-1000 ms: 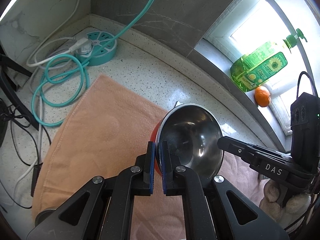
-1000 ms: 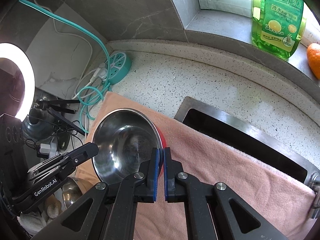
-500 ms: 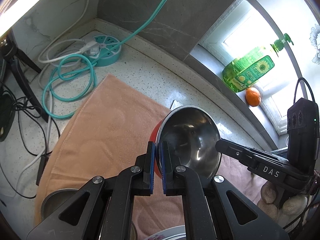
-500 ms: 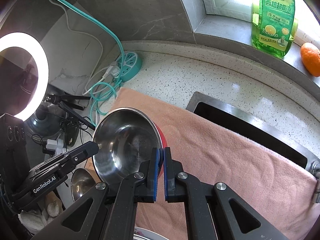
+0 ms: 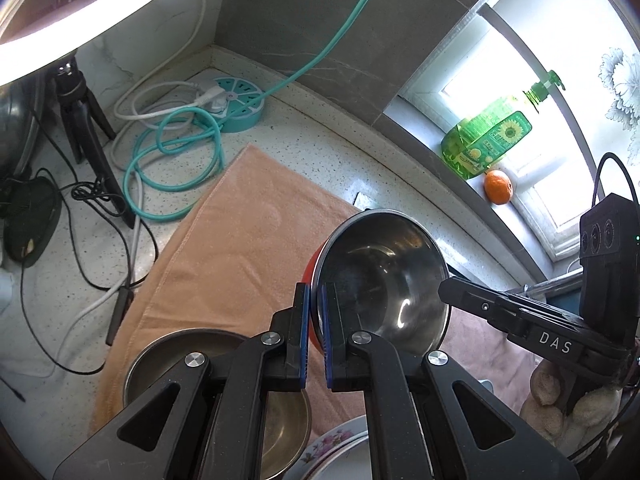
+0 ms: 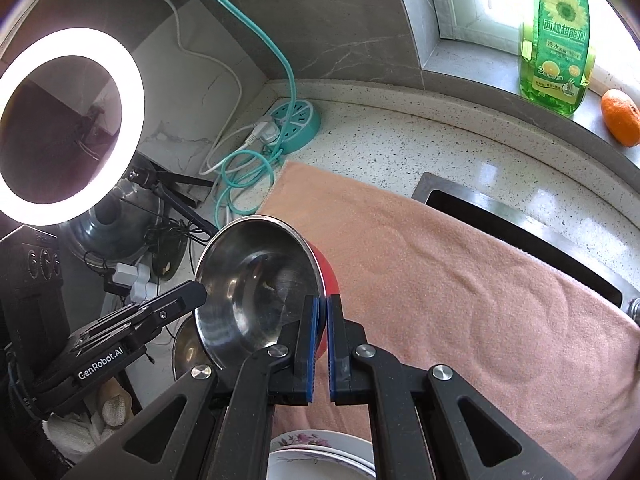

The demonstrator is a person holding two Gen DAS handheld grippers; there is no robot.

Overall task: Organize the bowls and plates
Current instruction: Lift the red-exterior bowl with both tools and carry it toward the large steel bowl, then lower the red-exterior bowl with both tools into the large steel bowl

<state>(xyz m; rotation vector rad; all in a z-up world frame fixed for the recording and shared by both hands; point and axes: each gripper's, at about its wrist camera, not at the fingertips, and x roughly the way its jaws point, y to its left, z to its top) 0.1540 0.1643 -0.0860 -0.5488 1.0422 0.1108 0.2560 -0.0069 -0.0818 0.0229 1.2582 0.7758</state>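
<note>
Two grippers pinched one steel bowl (image 5: 380,276) between them, each closed on an opposite side of its rim. The left gripper (image 5: 315,334) had its blue-padded fingers pressed against the rim on the side where the bowl's red outer wall showed, one pad inside and one outside. The right gripper (image 6: 322,340) clamped the opposite rim the same way, its tip also visible across the bowl in the left view. The bowl was held tilted above the towel (image 6: 460,280), apart from it, its shiny inside turned toward the left camera.

Relative to the towel: a second steel bowl (image 5: 192,352) sat on its near edge, below the left gripper, and a floral plate (image 5: 336,444) lay just beside that bowl at the bottom of the left view. In the right view the plate (image 6: 316,444) looked like a stack of at least two, though how many could not be told. The sink (image 6: 520,224) opened partly under the towel's far side. Beyond the towel's far corner a teal power strip (image 5: 240,100) sat on the counter (image 6: 400,144) with coiled teal cable (image 5: 168,168). A ring light (image 6: 60,124) stood off to the towel's side past the cables. On the sill beyond the sink stood a green soap bottle (image 6: 558,44) with an orange (image 6: 620,118) just beside it.
</note>
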